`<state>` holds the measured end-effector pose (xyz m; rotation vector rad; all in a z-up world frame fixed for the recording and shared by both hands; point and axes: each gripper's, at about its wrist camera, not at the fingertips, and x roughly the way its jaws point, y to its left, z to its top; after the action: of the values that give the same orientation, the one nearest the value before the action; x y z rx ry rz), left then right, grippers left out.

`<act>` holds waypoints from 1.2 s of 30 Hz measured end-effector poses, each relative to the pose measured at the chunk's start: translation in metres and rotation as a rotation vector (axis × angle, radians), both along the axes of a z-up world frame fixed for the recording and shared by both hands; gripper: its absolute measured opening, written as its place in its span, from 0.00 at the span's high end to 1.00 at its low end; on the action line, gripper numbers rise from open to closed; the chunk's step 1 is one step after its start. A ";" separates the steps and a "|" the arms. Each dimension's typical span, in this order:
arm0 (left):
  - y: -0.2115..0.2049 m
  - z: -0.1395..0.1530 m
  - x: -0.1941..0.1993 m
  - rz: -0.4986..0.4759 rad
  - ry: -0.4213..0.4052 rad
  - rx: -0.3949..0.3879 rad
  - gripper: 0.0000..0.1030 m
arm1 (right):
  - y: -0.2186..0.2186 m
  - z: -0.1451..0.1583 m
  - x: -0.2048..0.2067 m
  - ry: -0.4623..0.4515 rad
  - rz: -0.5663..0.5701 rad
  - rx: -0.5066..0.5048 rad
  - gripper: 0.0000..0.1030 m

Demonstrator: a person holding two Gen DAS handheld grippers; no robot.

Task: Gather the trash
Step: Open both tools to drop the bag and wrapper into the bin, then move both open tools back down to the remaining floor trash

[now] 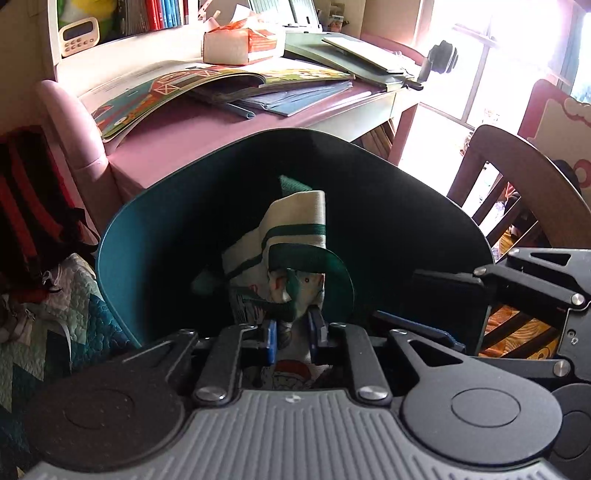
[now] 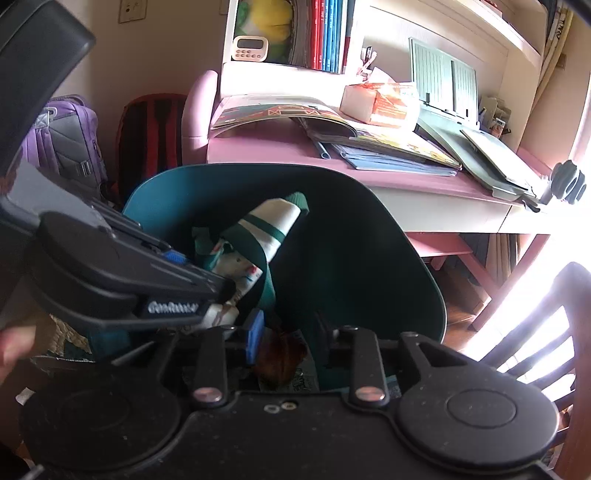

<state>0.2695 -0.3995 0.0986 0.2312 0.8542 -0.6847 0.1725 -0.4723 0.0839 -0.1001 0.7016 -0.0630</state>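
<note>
My left hand-held gripper (image 1: 291, 332) is down in the teal bin (image 1: 122, 236), jaws slightly apart around the white-and-green bag (image 1: 295, 218). Right hand-held gripper (image 2: 290, 338) gapes released over brown trash (image 2: 282, 360). Pink bench (image 1: 177, 136) sits behind.

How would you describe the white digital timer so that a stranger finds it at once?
Start at the pink desk, then look up to the white shelf behind it. The white digital timer stands there beside the books; it alone has a grey screen above small buttons.
</note>
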 end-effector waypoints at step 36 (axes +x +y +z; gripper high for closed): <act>0.205 0.050 -0.079 0.244 -0.132 -0.120 0.34 | 0.118 0.050 -0.064 -0.142 0.273 0.095 0.39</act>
<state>0.1901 -0.1940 0.1490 0.0617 0.6982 -0.4844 0.1081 -0.3540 0.1341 -0.0990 0.5434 0.2225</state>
